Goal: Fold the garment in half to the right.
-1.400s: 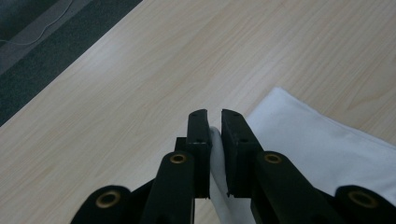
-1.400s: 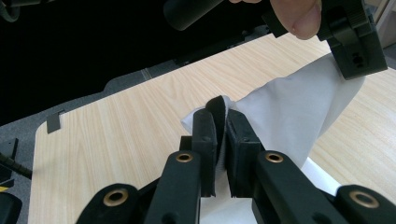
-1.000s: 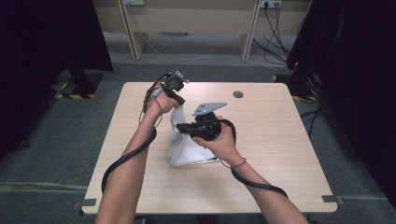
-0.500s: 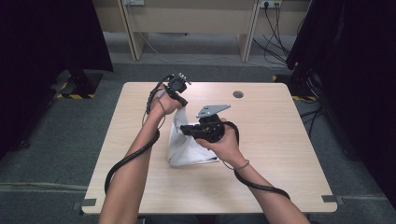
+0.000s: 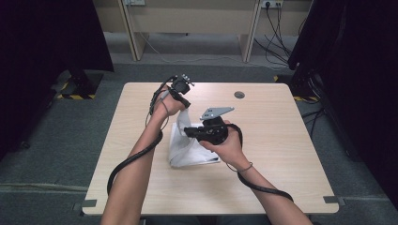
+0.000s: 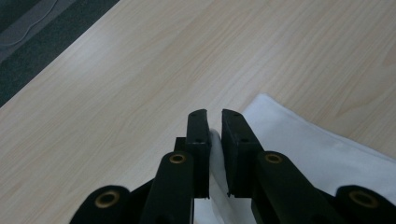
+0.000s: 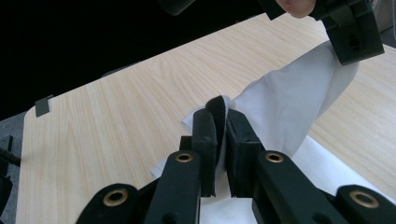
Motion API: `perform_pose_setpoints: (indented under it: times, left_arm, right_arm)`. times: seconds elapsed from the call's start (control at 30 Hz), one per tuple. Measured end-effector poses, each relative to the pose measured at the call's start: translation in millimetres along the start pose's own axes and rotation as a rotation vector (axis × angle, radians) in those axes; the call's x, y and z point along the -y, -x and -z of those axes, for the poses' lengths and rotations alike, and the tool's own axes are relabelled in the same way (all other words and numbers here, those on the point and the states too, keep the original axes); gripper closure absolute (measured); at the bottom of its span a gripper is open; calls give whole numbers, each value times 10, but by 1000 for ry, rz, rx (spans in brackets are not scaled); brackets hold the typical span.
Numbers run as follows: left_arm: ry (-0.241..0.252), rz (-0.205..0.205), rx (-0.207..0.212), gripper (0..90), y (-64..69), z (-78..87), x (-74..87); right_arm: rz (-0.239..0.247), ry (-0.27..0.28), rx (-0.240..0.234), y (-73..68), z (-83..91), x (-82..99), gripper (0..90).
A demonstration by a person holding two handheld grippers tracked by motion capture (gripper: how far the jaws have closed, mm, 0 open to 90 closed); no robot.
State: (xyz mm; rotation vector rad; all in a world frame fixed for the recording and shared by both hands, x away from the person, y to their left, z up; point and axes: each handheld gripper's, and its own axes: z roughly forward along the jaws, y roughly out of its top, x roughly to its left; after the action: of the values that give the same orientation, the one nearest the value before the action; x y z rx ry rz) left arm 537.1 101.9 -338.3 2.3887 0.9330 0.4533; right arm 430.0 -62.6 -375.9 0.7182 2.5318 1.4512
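Little has shifted: left tongs (image 5: 187, 104) and right tongs (image 5: 188, 131) both stay clamped on white cloth (image 5: 185, 152). Cloth light, limp; best pinched at corners.

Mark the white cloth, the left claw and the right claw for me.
white cloth (image 5: 195, 154), high view, flat part lying on the table
left claw (image 6: 215, 130), left gripper view, between its tips
right claw (image 7: 223, 122), right gripper view, between its tips
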Motion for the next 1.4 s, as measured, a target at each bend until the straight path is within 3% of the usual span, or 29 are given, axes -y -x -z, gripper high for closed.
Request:
perform_pose_setpoints:
  times: [1.4]
  left_arm:
    - [1, -4, 24, 810, 108, -143, -30]
  right_arm:
    - [-14, -21, 8, 49, 39, 204, 840]
